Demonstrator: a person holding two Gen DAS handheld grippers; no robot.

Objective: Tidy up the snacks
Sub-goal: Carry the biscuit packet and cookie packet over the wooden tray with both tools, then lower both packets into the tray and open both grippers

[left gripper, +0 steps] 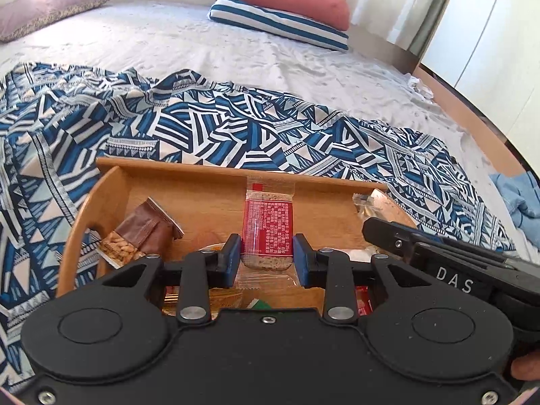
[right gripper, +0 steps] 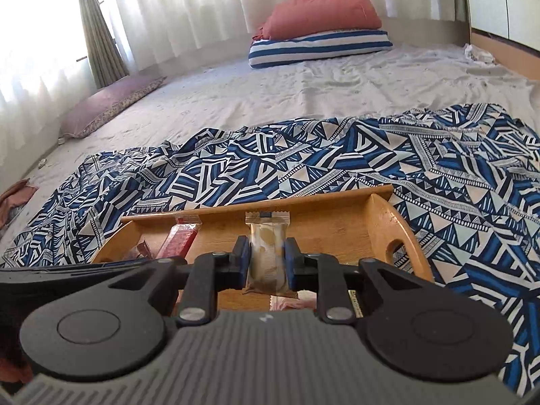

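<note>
My left tongs point(left gripper: 267, 256) are clenched on a red snack bar point(left gripper: 268, 226) in clear-ended wrap, held over the wooden tray point(left gripper: 189, 185) on the patterned blue cloth point(left gripper: 202, 128) spread across the bed. Its white print is too small for me to read. Only this view shows the brown nut bar point(left gripper: 141, 233) leaning at the tray's left end, and "DAS" lettered on the other tool. My right tongs point(right gripper: 267, 260) grip a clear-wrapped beige snack point(right gripper: 266, 253) over the same tray; only there I see the tray's cut-out handle point(right gripper: 396, 248) and a curtain point(right gripper: 98, 33).
</note>
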